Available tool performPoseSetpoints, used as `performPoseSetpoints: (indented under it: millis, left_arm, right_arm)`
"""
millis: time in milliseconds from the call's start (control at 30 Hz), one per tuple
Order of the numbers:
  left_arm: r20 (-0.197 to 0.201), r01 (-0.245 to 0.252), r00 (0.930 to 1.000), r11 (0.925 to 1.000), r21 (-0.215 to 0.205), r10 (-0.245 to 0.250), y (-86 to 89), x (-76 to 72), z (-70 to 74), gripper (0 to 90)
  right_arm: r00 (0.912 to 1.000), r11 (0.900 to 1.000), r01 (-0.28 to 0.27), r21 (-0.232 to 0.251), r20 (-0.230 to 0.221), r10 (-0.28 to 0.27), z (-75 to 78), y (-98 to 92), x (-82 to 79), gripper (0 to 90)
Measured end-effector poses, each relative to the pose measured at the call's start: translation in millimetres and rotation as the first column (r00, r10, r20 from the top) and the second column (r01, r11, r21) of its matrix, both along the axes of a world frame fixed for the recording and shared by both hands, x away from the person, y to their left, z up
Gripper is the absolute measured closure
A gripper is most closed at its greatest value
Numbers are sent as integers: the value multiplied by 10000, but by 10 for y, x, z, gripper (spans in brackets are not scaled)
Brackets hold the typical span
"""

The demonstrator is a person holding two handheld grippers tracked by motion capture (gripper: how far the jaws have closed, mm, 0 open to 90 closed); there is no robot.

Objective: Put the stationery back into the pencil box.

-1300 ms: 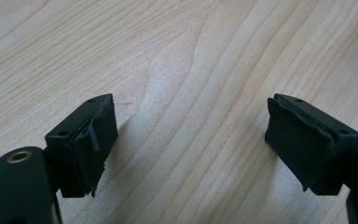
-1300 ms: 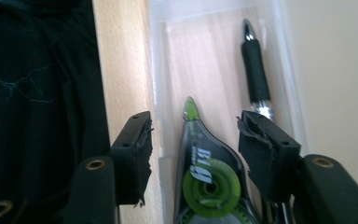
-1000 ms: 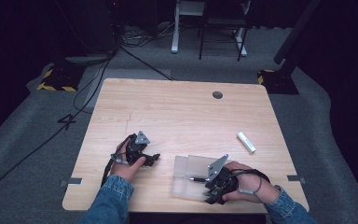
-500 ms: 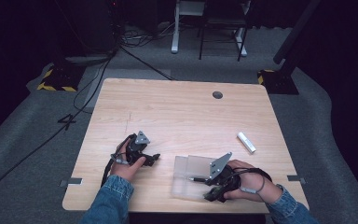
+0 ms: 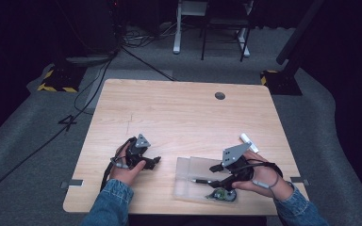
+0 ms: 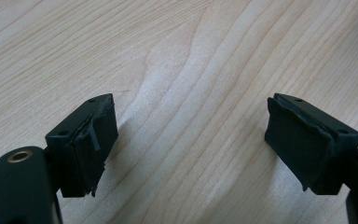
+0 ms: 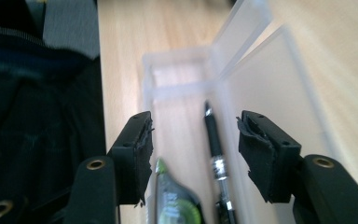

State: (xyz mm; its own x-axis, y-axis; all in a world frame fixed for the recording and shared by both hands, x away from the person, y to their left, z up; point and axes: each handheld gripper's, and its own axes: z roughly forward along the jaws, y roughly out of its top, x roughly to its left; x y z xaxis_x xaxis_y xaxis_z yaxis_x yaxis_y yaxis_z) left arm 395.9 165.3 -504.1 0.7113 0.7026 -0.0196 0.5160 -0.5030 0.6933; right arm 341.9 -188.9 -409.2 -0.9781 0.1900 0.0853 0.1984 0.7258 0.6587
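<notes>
A dark room with grey carpet surrounds a light wooden table [image 5: 179,117], black cables trailing across the floor behind it and a round grommet hole [image 5: 220,95] near the table's far edge. In the high view, the left gripper [image 5: 154,160] rests low on the tabletop in the person's left hand [image 5: 125,165], denim sleeve showing at the wrist, well apart from everything else. The right gripper [image 5: 215,175] sits in the right hand [image 5: 259,176] over a clear, shallow plastic tray [image 5: 193,169] lying near the table's front edge; inside the tray lie a slim black pen [image 5: 202,181] and a green-and-clear correction tape dispenser [image 5: 222,194]. A small white cylindrical object [image 5: 248,141] lies on the wood just beyond the right hand, outside the tray. In the left gripper view, the two black jaws stand spread wide apart over bare wood grain, nothing between them. In the right gripper view, the jaws are also parted, holding nothing, and hang above the tray [image 7: 279,79], whose inner divider wall is visible; the black pen [image 7: 214,144] lies lengthwise between the jaws, nearer the right one, and the tape dispenser [image 7: 175,198] lies just beside the left jaw, both resting on the tray floor. Dark fabric fills the left edge of that view.
</notes>
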Motion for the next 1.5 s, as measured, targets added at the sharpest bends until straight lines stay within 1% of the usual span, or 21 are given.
performPoseSetpoints:
  millis: [67,133,200,333,367,533,600,633,667,700,767,800,833,867,967,1067,1233,1300,1333,1467,1500]
  left_arm:
    - [-48,2,10000,10000,9,-2,9,-10,2,169]
    - [-24,-62,10000,10000,-47,61,12,-20,-1,169]
    - [-36,-41,10000,10000,-33,41,15,-20,0,169]
    - [-20,-57,10000,10000,-46,57,14,-20,-1,169]
    - [-32,-65,10000,10000,-53,64,13,-21,-1,168]
    - [-20,-51,10000,10000,-47,51,13,-20,-2,167]
    - [-31,-42,10000,10000,-51,42,12,-19,-2,166]
    - [-35,-24,10000,10000,-40,24,12,-18,-2,164]
    - [-35,-24,10000,10000,-40,24,12,-18,-2,161]
    - [-73,-17,10000,10000,-20,16,11,-17,0,161]
    - [-51,22,10000,10000,27,-22,13,-11,2,157]
    - [-51,19,10000,10000,23,-19,12,-10,2,157]
    - [-25,20,10000,10000,50,-20,13,-9,3,157]
    - [-18,15,10000,10000,61,-15,13,-9,3,156]
    - [-48,16,10000,10000,21,-16,12,-9,2,157]
    - [-42,21,10000,10000,18,-21,10,-5,1,156]
    - [-41,17,10000,10000,18,-17,9,-4,1,155]
    - [-45,17,10000,10000,21,-17,9,-3,1,155]
    - [-43,19,10000,10000,21,-19,9,-2,1,154]
    - [-65,15,10000,10000,1,-15,7,-2,0,154]
    - [-65,15,10000,10000,1,-15,7,-2,0,154]
  right_arm:
    - [9999,9999,108,109,45,-108,24,-13,8,453]
    - [9978,9963,565,654,321,-587,135,-92,47,455]
    - [9964,9948,689,745,439,-723,163,-118,57,454]
    - [9896,9858,1180,1195,683,-1268,284,-269,85,439]
    - [9868,9834,1310,1254,787,-1415,312,-310,96,440]
    - [9673,9615,2102,1770,1052,-2308,420,-492,138,438]
    - [9573,9516,2425,1887,1124,-2662,451,-571,162,435]
    - [9497,9451,2654,1905,1175,-2904,465,-621,176,433]
    - [9497,9451,2654,1905,1175,-2904,465,-621,176,433]
    - [9433,9390,2831,1952,1204,-3094,468,-661,192,433]
    - [9263,9212,3319,2031,1147,-3590,466,-766,239,433]
    - [9215,9170,3433,2031,1160,-3707,462,-791,255,433]
    - [9124,9080,3646,2062,1155,-3926,455,-831,283,433]
    - [9068,9027,3774,2066,1151,-4055,449,-852,299,433]
    - [8832,8829,4267,1962,1200,-4535,411,-937,366,433]
    - [8648,8657,4631,1902,1169,-4883,363,-1019,426,430]
    - [8223,8333,5279,1641,1468,-5499,277,-1171,530,407]
    - [8093,8200,5488,1625,1424,-5699,245,-1224,568,404]
    - [7965,8070,5704,1529,1370,-5889,199,-1278,610,399]
    - [7736,7877,6043,1199,1487,-6160,91,-1363,691,394]
    - [7736,7877,6043,1199,1487,-6160,91,-1363,691,394]
